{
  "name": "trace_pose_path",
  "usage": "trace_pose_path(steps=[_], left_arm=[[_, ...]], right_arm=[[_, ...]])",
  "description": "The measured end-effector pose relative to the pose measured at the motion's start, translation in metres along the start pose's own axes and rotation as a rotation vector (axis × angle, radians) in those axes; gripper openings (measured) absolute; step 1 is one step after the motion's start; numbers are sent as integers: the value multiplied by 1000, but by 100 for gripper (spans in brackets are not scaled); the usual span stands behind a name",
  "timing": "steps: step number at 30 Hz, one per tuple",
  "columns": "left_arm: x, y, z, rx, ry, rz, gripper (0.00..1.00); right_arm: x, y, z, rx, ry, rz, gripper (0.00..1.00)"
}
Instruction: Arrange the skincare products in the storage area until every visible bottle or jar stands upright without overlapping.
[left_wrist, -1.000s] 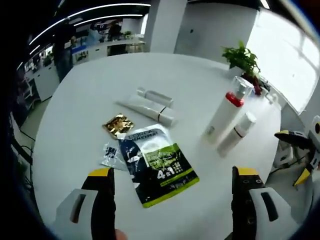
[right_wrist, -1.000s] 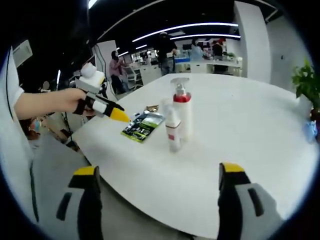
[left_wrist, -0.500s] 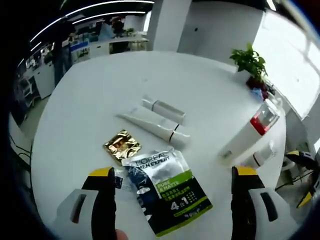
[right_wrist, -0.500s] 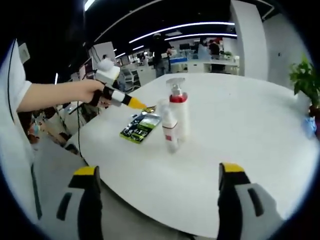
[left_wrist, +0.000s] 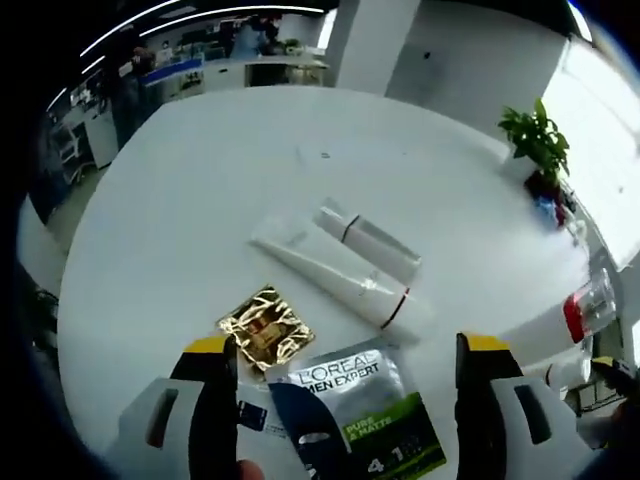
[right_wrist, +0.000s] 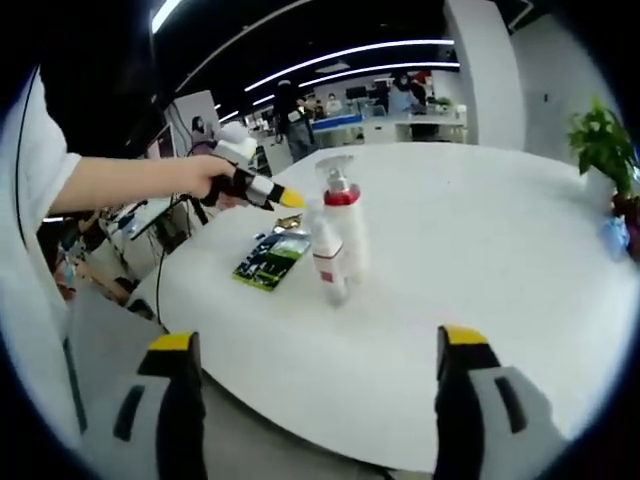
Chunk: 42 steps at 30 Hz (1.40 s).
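Two white tubes lie flat and side by side mid-table, a long one (left_wrist: 332, 277) and a shorter one (left_wrist: 370, 240). Nearer lie a gold sachet (left_wrist: 265, 328) and a dark green L'Oreal sachet (left_wrist: 352, 418). My left gripper (left_wrist: 345, 346) hovers open just above these sachets, nothing between its fingers. A white pump bottle with a red collar (right_wrist: 342, 222) stands upright, a smaller white bottle (right_wrist: 325, 264) upright against its front. My right gripper (right_wrist: 317, 340) is open off the table's near edge, well short of the bottles. The left gripper (right_wrist: 288, 199), held in a hand, reaches in over the sachet (right_wrist: 268, 260).
The round white table (left_wrist: 200, 180) has free room beyond the tubes. A potted plant (left_wrist: 540, 140) stands at its far edge, also the plant (right_wrist: 600, 140). A small clear packet (left_wrist: 250, 414) lies beside the big sachet. The pump bottle's red collar (left_wrist: 576, 316) sits at the right margin. People stand in the background office.
The left gripper has moved forward over the table: tubes and sachets have slid down and grown in its view, the bottles out to the right edge. The right gripper has barely moved.
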<state>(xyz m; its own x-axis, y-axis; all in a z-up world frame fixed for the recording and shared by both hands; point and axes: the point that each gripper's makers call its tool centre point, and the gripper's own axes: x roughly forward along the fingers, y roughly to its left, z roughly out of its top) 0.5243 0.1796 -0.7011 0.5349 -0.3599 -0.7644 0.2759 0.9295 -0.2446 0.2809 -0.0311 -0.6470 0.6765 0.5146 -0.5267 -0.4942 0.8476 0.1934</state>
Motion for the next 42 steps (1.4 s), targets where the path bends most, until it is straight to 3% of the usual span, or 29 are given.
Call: trace_pose_path(steps=[10, 17, 22, 30, 36, 42], left_arm=[[37, 15, 17, -128, 33, 74, 81], [57, 20, 15, -140, 101, 175, 76], [72, 21, 20, -142, 116, 206, 74], [74, 25, 24, -62, 150, 250, 66], [69, 37, 25, -48, 126, 313, 46], [72, 39, 28, -54, 89, 326, 41]], right_arm=[[-1, -7, 1, 36, -8, -22, 97], [-1, -11, 2, 56, -18, -39, 97], [-1, -12, 2, 67, -19, -43, 97], [-2, -14, 3, 84, -26, -51, 96], [-2, -15, 3, 86, -28, -54, 96], [-2, -16, 3, 91, -29, -56, 96]])
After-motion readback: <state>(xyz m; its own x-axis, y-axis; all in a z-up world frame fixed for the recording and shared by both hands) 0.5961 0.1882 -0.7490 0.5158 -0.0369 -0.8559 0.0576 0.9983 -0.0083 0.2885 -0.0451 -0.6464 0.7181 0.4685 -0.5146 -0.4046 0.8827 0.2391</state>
